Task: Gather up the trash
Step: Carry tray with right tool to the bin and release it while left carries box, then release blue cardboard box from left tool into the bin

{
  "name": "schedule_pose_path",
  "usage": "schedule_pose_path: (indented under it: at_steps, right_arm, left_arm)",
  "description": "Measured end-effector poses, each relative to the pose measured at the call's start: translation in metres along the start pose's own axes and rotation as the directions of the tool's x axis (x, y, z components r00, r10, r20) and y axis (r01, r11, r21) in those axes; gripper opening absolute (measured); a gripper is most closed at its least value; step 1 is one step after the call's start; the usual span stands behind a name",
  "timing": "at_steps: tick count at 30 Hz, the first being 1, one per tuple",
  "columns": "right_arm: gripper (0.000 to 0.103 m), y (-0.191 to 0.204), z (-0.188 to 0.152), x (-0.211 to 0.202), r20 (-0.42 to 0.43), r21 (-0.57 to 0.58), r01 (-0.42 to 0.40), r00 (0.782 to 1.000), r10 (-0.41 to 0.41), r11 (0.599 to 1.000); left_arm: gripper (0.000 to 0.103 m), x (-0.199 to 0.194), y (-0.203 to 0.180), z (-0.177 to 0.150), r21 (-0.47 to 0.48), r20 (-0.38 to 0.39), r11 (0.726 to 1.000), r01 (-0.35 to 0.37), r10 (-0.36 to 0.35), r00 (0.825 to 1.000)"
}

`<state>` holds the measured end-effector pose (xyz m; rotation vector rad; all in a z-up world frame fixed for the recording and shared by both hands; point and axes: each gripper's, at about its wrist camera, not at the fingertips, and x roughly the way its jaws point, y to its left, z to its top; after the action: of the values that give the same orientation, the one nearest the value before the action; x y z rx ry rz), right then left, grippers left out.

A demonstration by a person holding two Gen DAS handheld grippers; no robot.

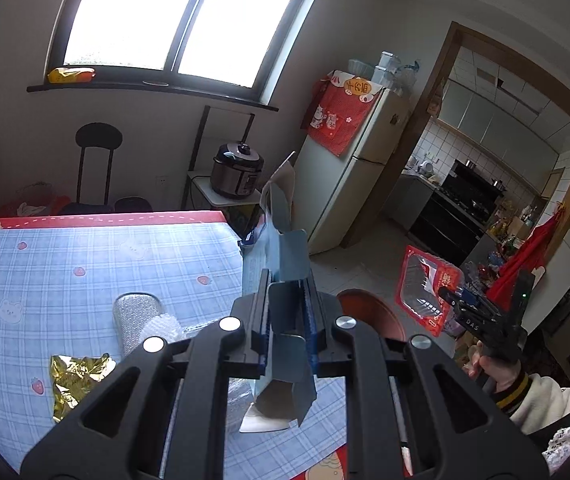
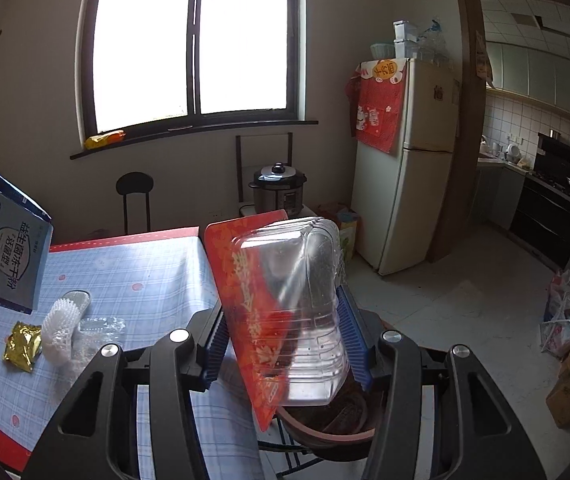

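Bright overexposed window in a dark frame, plain pale walls, pale tiled floor. Cream fridge with red cloth beside wood-framed kitchen doorway. Black stool, pressure cooker on small stand, blue plaid tablecloth table

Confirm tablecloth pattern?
Pale blue plaid tablecloth with strawberries and bears, red border; clearest in the left wrist view.
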<state>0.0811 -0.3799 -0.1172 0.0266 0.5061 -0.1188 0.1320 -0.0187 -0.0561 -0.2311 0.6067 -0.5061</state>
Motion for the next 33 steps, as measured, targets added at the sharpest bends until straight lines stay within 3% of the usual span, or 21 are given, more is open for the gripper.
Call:
schedule_pose_path:
  at_steps: [9,20,25,28,33]
  right_arm:
    - [0.050,-0.084,0.001,0.044,-0.053,0.050,0.064,0.997,-0.062,0.997]
    - [0.054,-0.104,0.009,0.103,-0.100,0.058,0.028,0.995,-0.022,0.998]
    - [0.087,-0.110,0.026,0.097,-0.037,0.085,0.032,0.999,-0.029,0.996]
    - [0.096,-0.116,0.033,0.086,-0.013,0.089,0.041,0.999,-0.040,0.995]
    - [0.098,-0.128,0.029,0.060,-0.003,0.097,0.076,0.997,-0.076,0.992]
  left_arm:
    - [0.017,0.053,-0.051,0.007,0.029,-0.024,0.999,0.041,-0.041,0.999]
    - [0.018,0.084,-0.078,0.002,0.024,-0.048,1.000,-0.007,0.008,0.999]
    - [0.018,0.092,-0.092,0.008,0.050,-0.046,0.999,0.001,0.001,0.999]
    - [0.018,0.101,-0.104,0.014,0.073,-0.051,0.997,0.027,-0.023,0.998]
    - [0.018,0.126,-0.126,0.017,0.120,-0.087,0.988,0.093,-0.083,0.993]
